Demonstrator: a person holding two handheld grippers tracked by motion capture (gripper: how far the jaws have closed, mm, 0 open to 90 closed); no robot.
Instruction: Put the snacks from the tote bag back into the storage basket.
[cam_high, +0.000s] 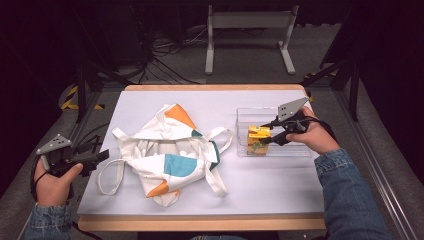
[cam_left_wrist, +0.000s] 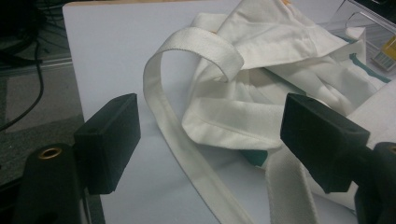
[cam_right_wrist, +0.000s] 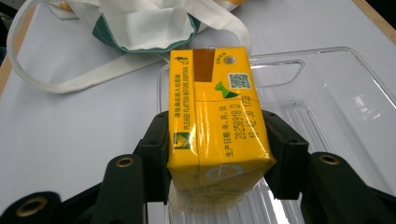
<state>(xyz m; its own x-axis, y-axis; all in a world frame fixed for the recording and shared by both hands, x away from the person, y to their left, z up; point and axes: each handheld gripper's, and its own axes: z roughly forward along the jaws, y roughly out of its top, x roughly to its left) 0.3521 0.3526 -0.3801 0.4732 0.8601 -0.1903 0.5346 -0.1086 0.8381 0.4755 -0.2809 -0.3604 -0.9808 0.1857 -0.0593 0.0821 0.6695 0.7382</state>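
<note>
Right gripper view: right gripper jaws clamped on the yellow drink carton, held over the clear plastic tray at right of the surface. Left gripper jaws wide apart, near-left, beside the crumpled tote bag.

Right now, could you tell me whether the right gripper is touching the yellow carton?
Touching. In the right gripper view, the right gripper has both black jaws pressed flat against opposite sides of the yellow carton.

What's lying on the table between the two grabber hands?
A crumpled cloth tote bag, seen from the high view, lies between the left gripper and the right gripper.
</note>
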